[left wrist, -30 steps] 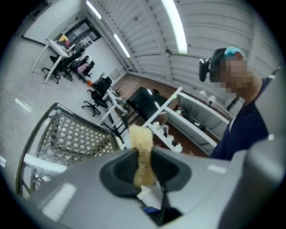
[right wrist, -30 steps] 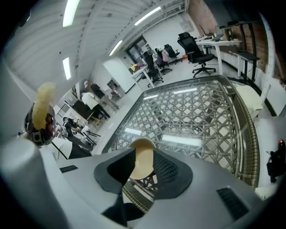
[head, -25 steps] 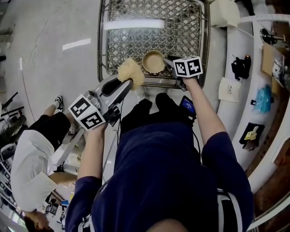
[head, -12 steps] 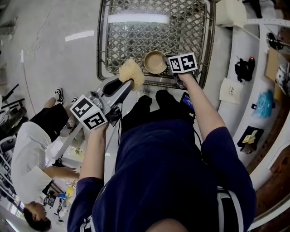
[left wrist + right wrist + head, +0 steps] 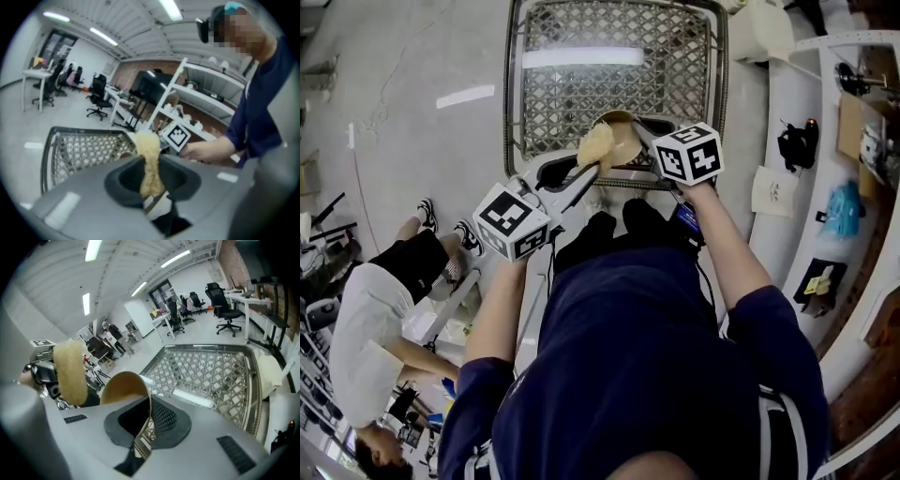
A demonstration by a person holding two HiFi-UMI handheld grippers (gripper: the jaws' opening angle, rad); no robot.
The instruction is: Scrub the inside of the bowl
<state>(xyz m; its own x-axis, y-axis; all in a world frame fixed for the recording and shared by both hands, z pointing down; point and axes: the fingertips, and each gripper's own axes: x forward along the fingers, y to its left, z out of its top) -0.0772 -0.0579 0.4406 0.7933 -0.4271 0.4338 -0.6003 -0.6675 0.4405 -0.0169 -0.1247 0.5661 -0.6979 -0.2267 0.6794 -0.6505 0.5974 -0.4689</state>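
A tan bowl (image 5: 622, 138) is held above the near rim of a wire basket (image 5: 514, 94), with my right gripper (image 5: 643, 132) shut on its rim. In the right gripper view the bowl (image 5: 123, 386) stands on edge, its wall pinched between the jaws of that gripper (image 5: 143, 427). My left gripper (image 5: 588, 170) is shut on a yellow scrubbing sponge (image 5: 596, 146), which sits at the bowl's left edge, against its opening. The sponge (image 5: 149, 159) rises straight out of the left gripper (image 5: 150, 190). From the right gripper view the sponge (image 5: 70, 373) appears just left of the bowl.
The wire basket (image 5: 206, 371) stretches ahead under both grippers. A person in a white shirt (image 5: 361, 342) sits at the lower left. A curved white shelf (image 5: 787, 112) at the right carries a blue bag (image 5: 846, 206) and small dark items (image 5: 794, 142).
My left gripper has swung right and forward, bringing the sponge from beside the bowl up to its opening. The right gripper has lifted and tipped the bowl a little.
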